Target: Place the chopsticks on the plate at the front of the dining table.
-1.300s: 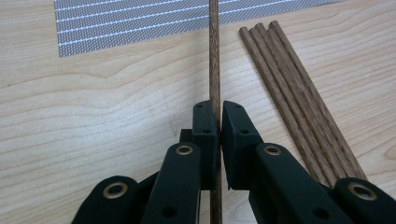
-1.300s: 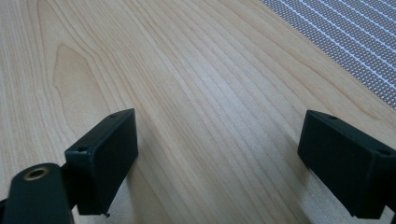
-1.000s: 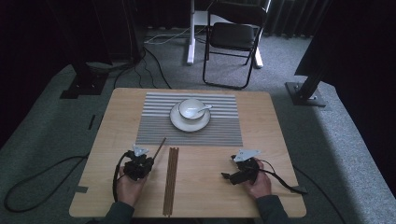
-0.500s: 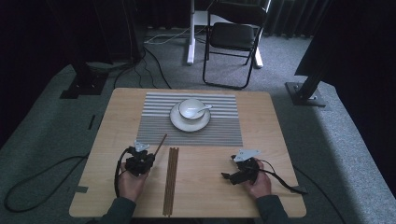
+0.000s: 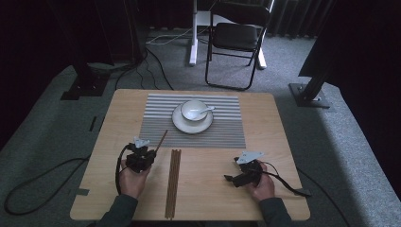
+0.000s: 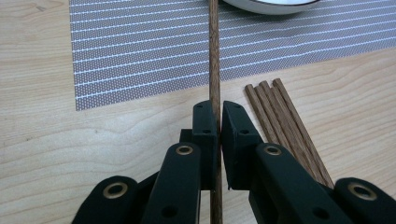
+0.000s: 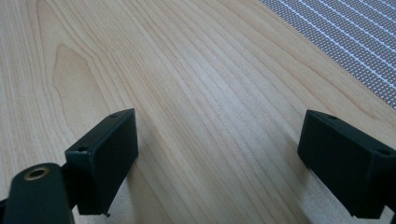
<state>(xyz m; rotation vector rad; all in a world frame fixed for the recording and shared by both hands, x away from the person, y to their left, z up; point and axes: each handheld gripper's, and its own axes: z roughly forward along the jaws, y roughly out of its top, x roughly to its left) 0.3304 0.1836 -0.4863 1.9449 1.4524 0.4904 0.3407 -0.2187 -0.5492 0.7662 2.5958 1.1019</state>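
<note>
From above, the left gripper (image 5: 150, 152) has carried one chopstick (image 5: 161, 140) slightly closer to the placemat (image 5: 227, 135), its tip over the mat's edge. Its own camera shows jaws clamped on that chopstick (image 6: 214, 70). The right gripper (image 7: 219, 163) rests wide open, empty.

Stood beyond the jaws: wooden desk (image 5: 279, 142), black folding chair (image 5: 236, 38) on grey carpet (image 5: 340, 137), dark curtains (image 5: 302, 19) behind, dimly lit.
</note>
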